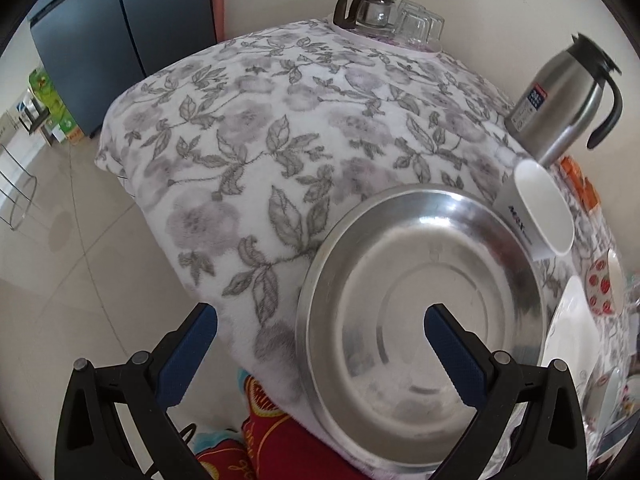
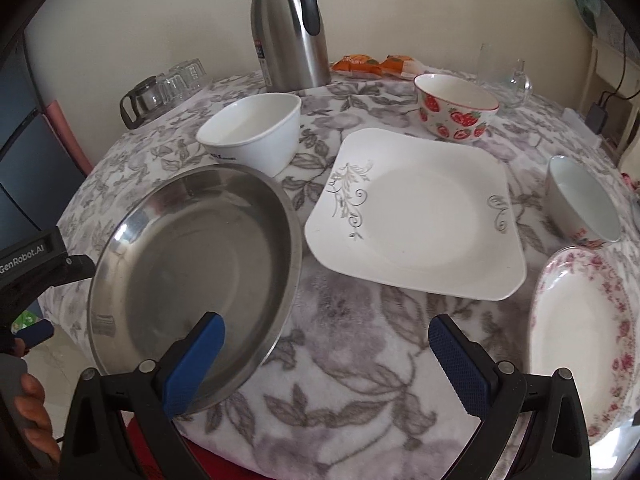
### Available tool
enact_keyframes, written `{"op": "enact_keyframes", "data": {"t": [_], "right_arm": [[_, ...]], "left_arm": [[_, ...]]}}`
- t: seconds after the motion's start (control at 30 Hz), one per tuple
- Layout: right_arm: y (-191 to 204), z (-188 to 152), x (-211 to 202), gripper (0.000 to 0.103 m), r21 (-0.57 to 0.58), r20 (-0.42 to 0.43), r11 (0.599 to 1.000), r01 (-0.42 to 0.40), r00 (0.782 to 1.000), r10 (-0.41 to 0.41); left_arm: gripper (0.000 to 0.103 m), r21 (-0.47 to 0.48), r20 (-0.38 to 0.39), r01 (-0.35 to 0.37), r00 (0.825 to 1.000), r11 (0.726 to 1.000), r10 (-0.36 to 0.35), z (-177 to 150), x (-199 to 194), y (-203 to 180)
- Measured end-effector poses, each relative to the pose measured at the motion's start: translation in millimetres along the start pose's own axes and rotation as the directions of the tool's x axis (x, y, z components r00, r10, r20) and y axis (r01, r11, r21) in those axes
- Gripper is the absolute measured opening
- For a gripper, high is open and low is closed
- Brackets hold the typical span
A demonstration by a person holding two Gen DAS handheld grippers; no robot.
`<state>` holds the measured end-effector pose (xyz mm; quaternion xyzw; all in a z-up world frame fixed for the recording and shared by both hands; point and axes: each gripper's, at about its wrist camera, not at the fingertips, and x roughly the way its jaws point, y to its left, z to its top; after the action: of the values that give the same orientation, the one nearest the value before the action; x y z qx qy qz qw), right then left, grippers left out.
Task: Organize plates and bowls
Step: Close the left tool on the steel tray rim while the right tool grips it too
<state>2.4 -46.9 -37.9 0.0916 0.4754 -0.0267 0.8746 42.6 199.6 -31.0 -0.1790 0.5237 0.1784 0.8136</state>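
Note:
A round steel plate point(image 1: 420, 304) lies at the table's near left edge; it also shows in the right wrist view point(image 2: 192, 264). My left gripper point(image 1: 320, 352) is open, its right finger over the plate, its left finger past the table edge. My right gripper point(image 2: 326, 364) is open and empty above the cloth, its left finger over the steel plate's rim. A square white plate point(image 2: 420, 216) lies mid-table. A white bowl point(image 2: 256, 128), a strawberry bowl point(image 2: 456, 108), a grey bowl point(image 2: 580, 204) and a rose-patterned plate point(image 2: 584, 336) stand around it.
A steel thermos jug point(image 2: 290, 28) stands at the back, with orange packets point(image 2: 376, 66) and glassware point(image 2: 508, 80) to its right. A glass pot and tumblers point(image 2: 168, 88) sit at the back left. The floral cloth point(image 2: 344, 320) covers the table. Floor lies left of the table point(image 1: 60, 280).

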Motion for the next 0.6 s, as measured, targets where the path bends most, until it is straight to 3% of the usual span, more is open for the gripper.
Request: {"op": "enact_keyframes", "data": {"t": [0.2, 0.4, 0.47, 0.6], "right_arm": [[-3.0, 2.4, 14.0, 0.093, 0.056, -0.024, 0.995, -0.078, 0.997, 0.079], [-1.8, 4.8, 23.8, 0.074, 0.071, -0.036, 0.989, -0.132, 0.990, 0.135], [-1.2, 6.4, 26.6, 0.061, 0.074, -0.038, 0.986, -0.151, 0.987, 0.154], [-3.3, 8.7, 33.4, 0.050, 0.099, -0.049, 0.981, -0.169, 0.983, 0.175]], "left_arm": [[0.103, 0.011, -0.012, 0.064, 0.998, 0.998, -0.064, 6.2, 10.3, -4.5], [0.103, 0.042, -0.047, 0.076, 0.996, 0.996, -0.074, 9.5, 25.5, -11.3], [0.103, 0.038, -0.051, 0.074, 0.996, 0.997, -0.072, 9.7, 29.0, -10.5], [0.100, 0.037, -0.053, 0.087, 0.995, 0.996, -0.085, 9.6, 34.4, -10.2]]}}
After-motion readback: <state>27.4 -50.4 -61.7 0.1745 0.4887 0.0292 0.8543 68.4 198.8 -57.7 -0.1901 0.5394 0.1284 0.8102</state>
